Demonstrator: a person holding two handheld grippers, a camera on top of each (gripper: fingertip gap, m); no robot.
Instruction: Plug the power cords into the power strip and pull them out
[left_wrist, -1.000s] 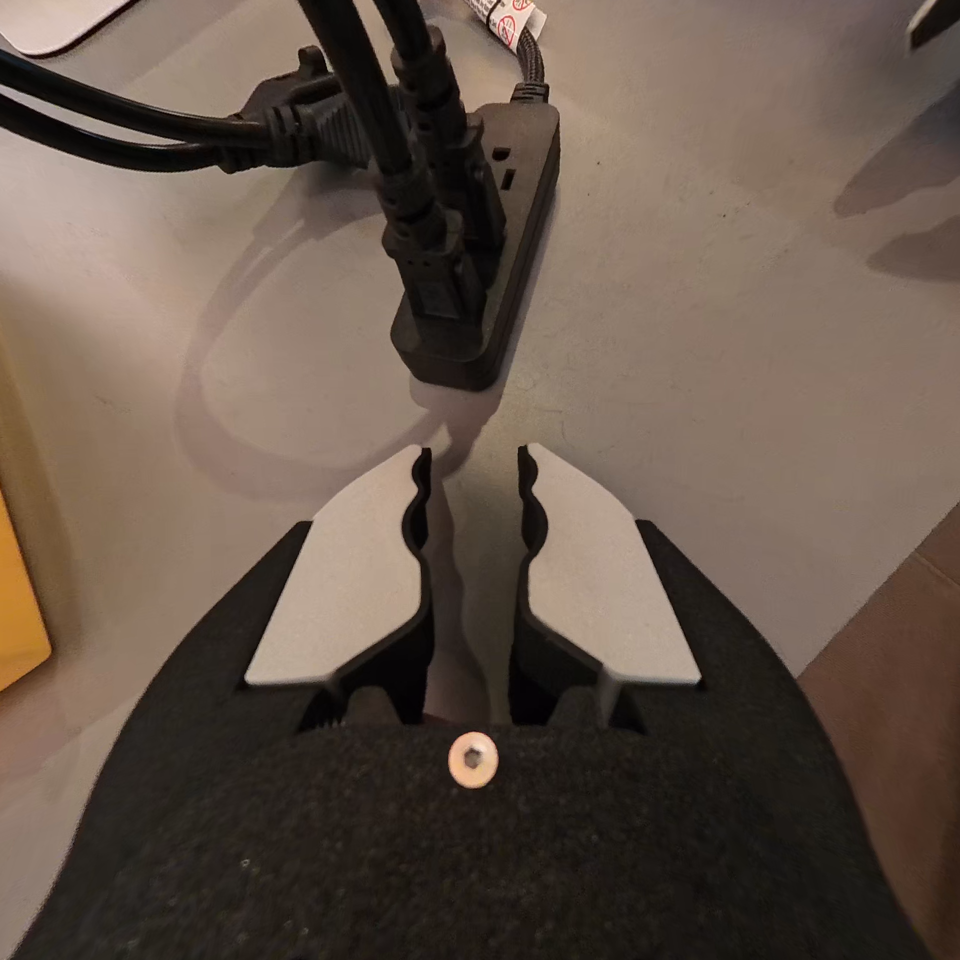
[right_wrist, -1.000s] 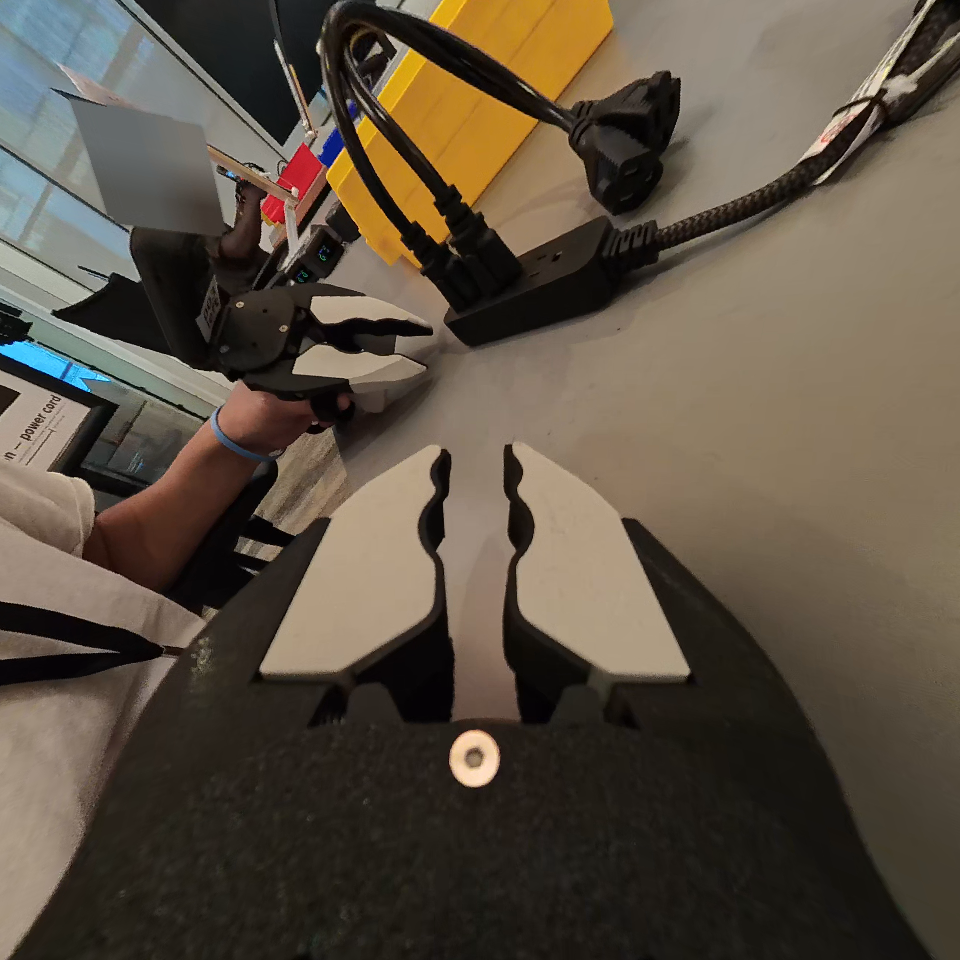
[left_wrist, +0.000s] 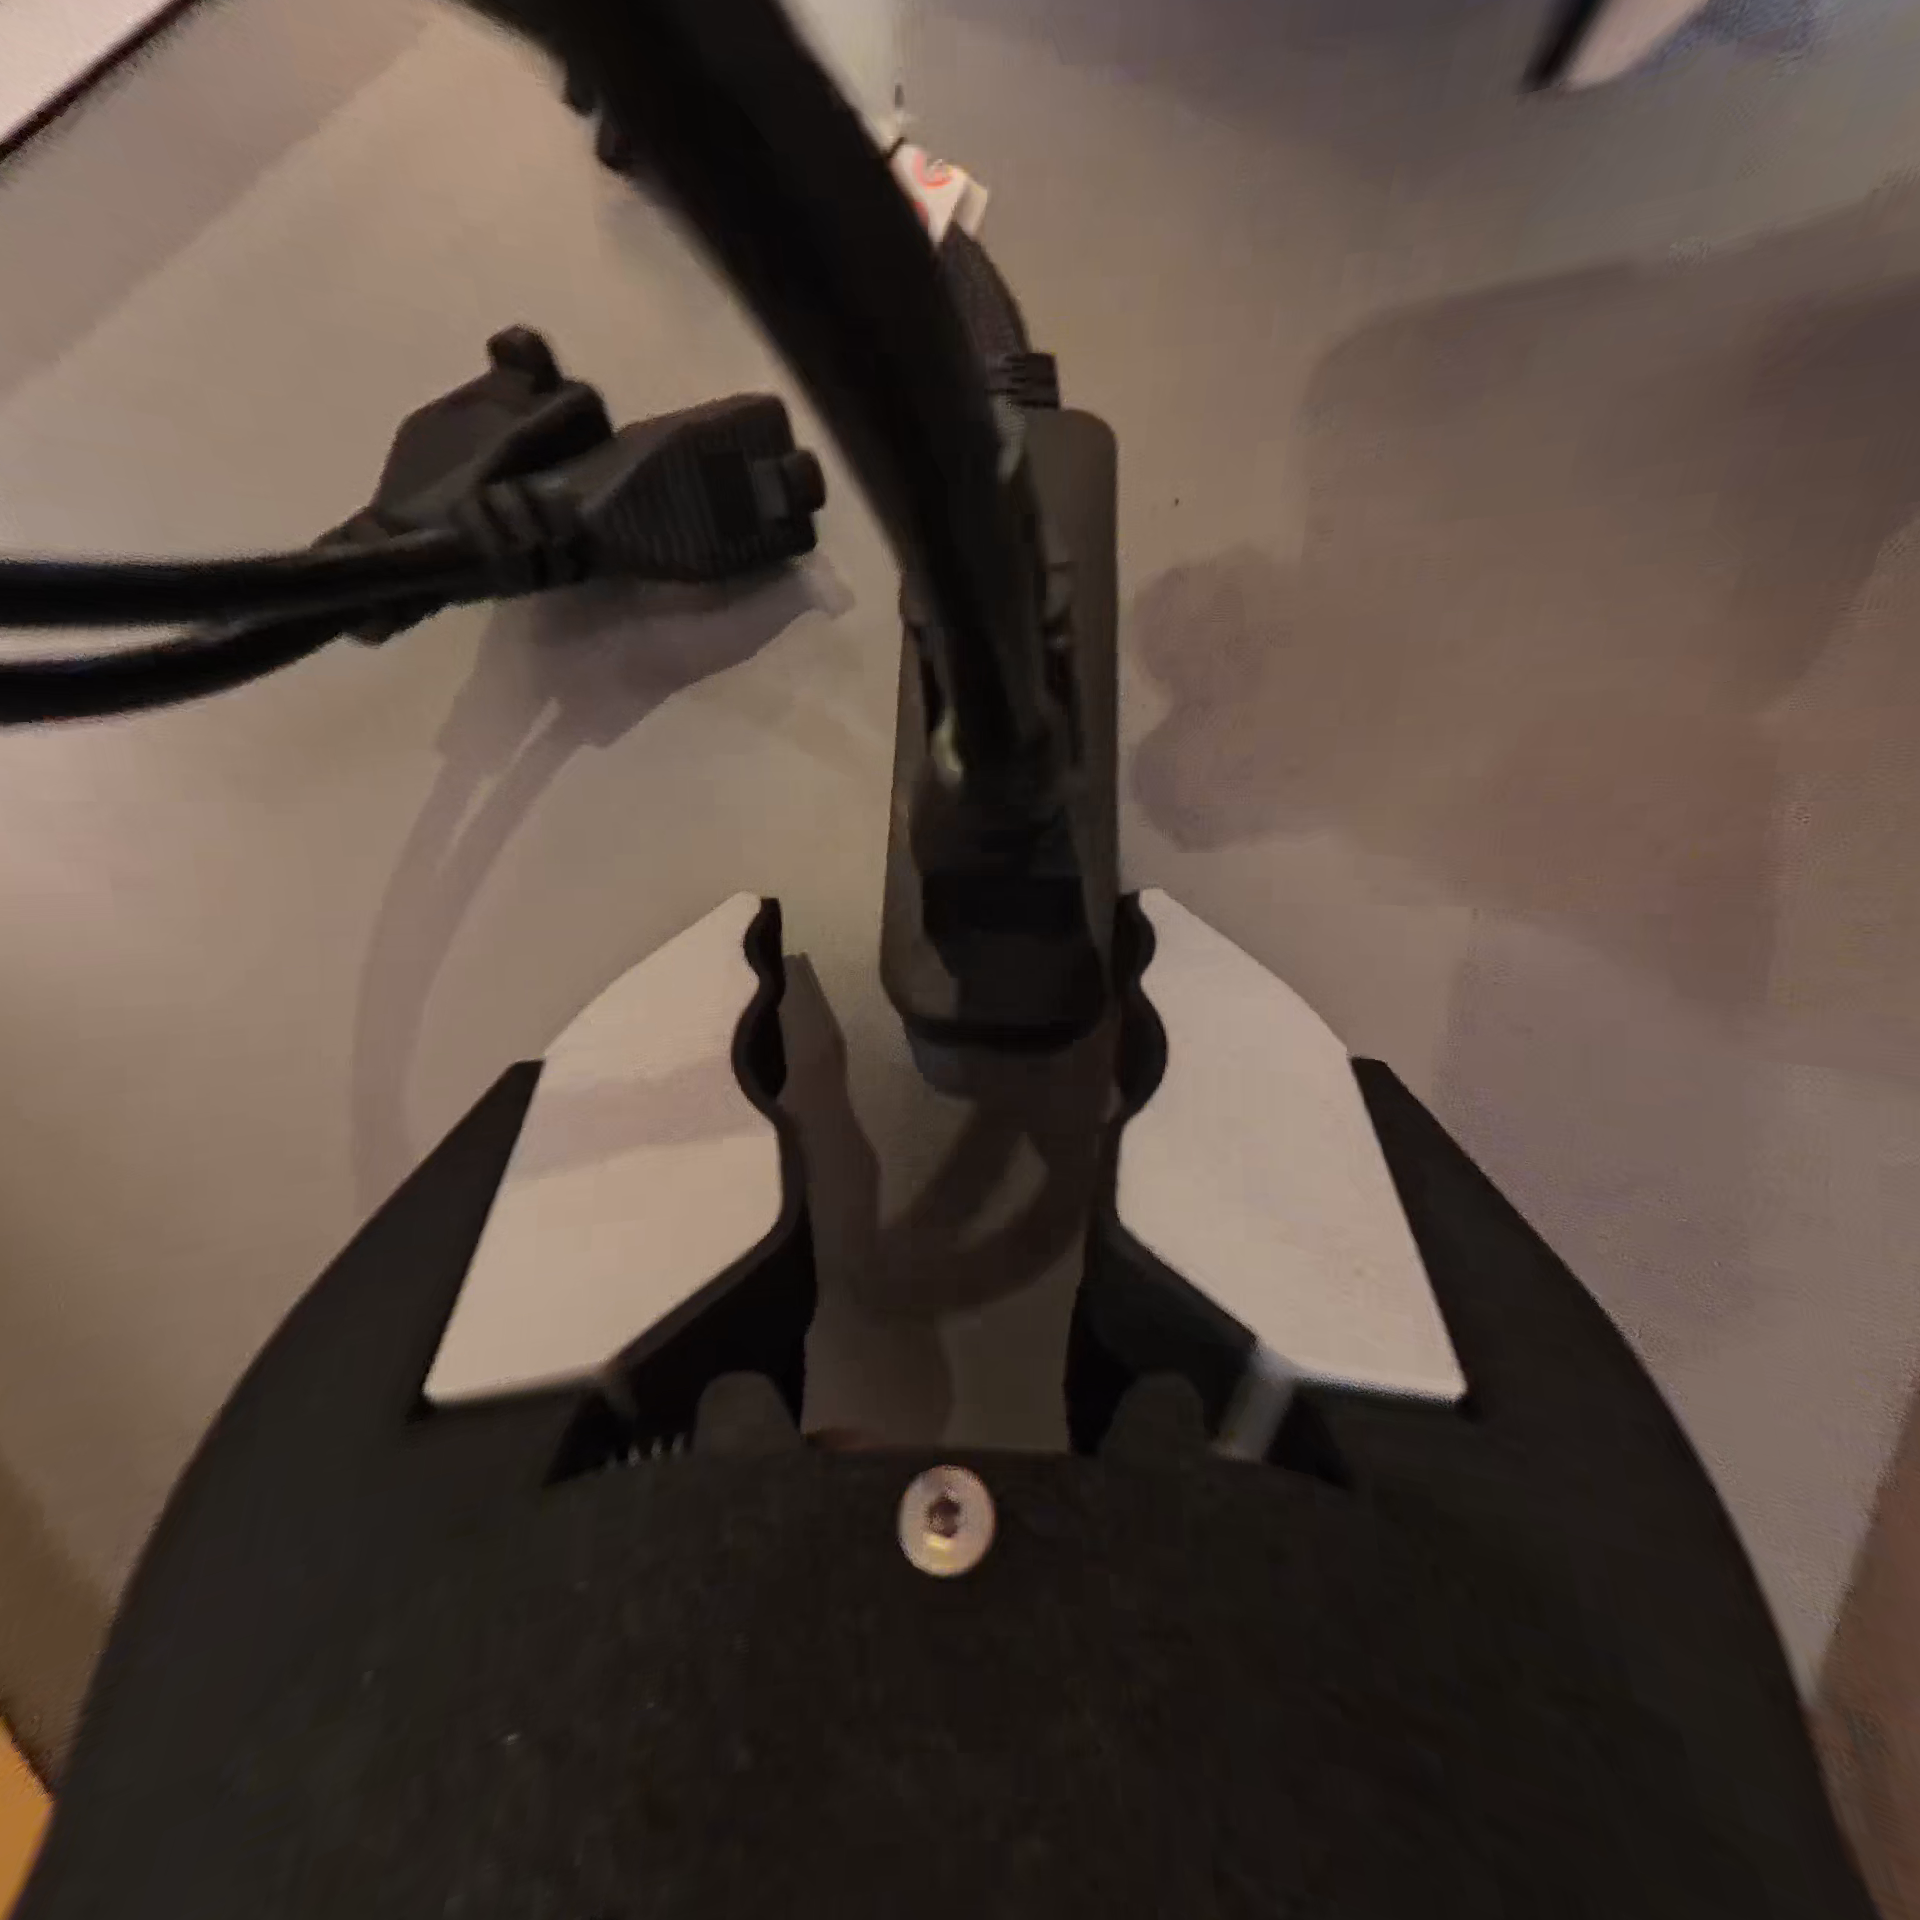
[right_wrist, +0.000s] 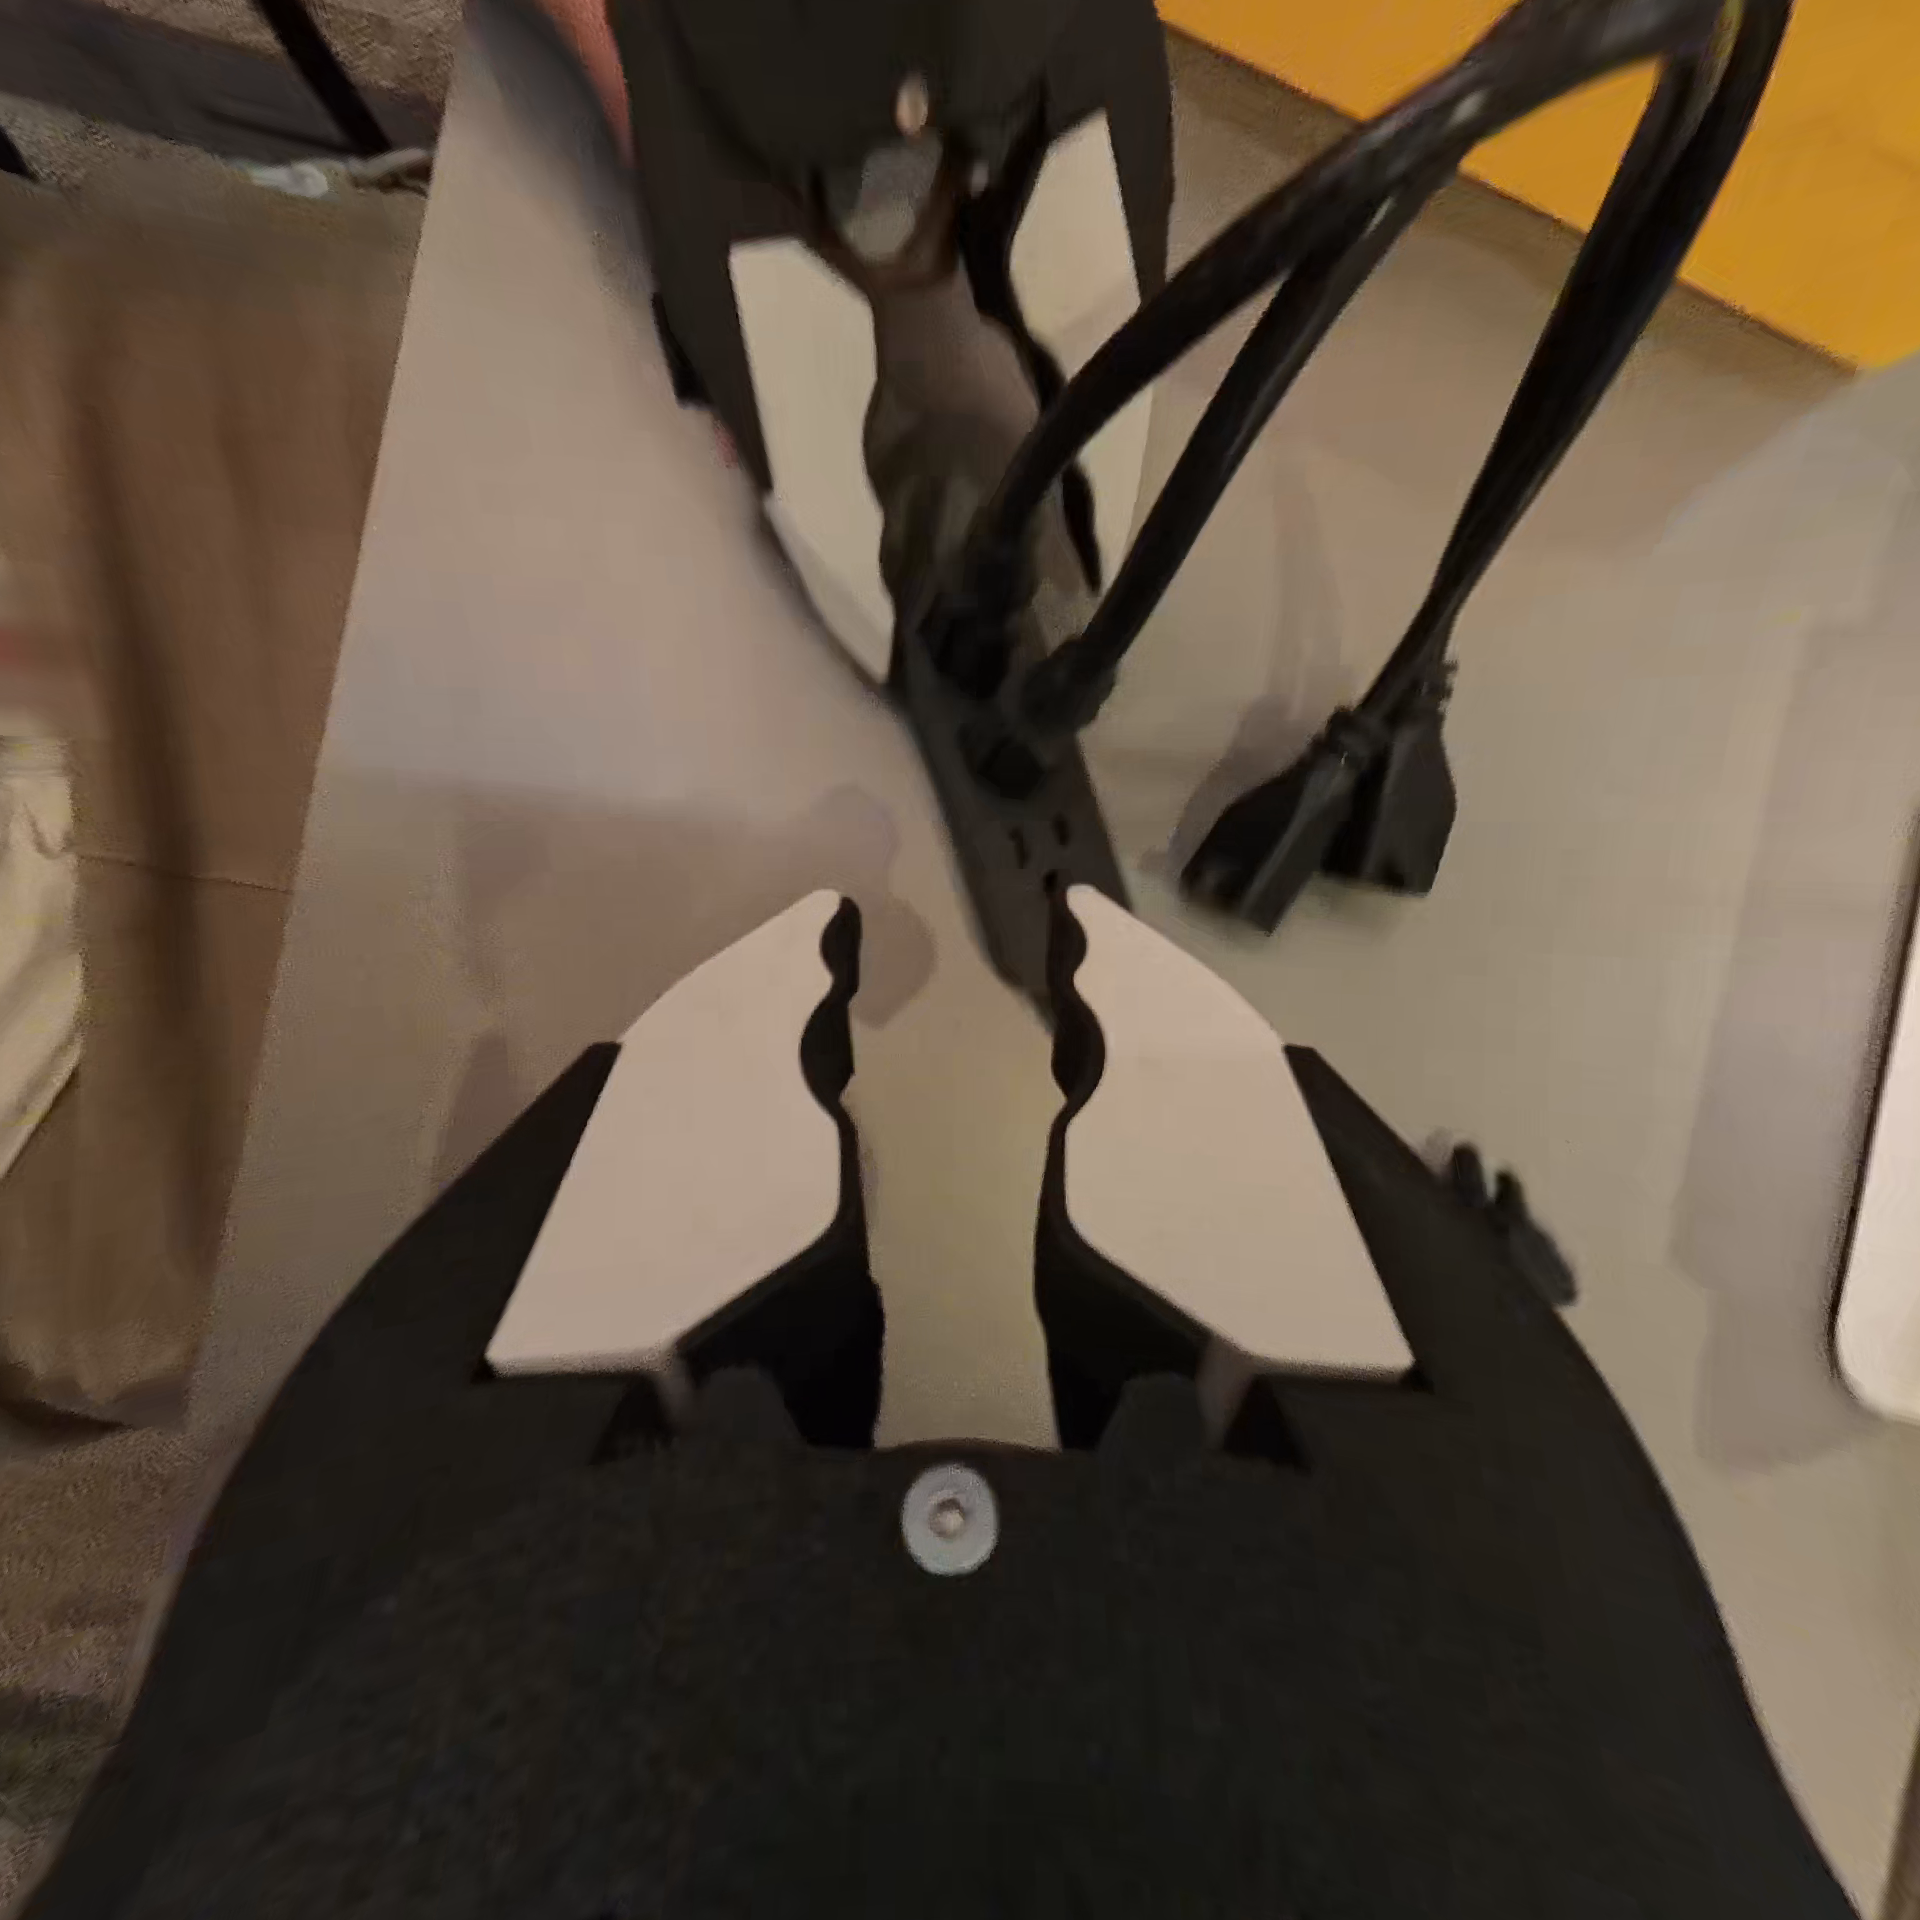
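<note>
On grey table (left_wrist: 1558, 1039): left tongs (left_wrist: 951, 914) agape around power strip (left_wrist: 1081, 644) end; right tongs (right_wrist: 954, 914) parted, empty.

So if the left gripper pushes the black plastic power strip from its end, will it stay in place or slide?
It will probably slide: the black plastic power strip lies free on the smooth grey table. It may also turn, since two stiff black cords arch up from its plugs. The open left gripper straddles its near end, so closing first should steady it.

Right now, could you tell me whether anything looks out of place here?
Nothing stands out. Two cords are plugged into the power strip; their free connector ends lie loose on the table beside it. Blur hides fine detail.
</note>
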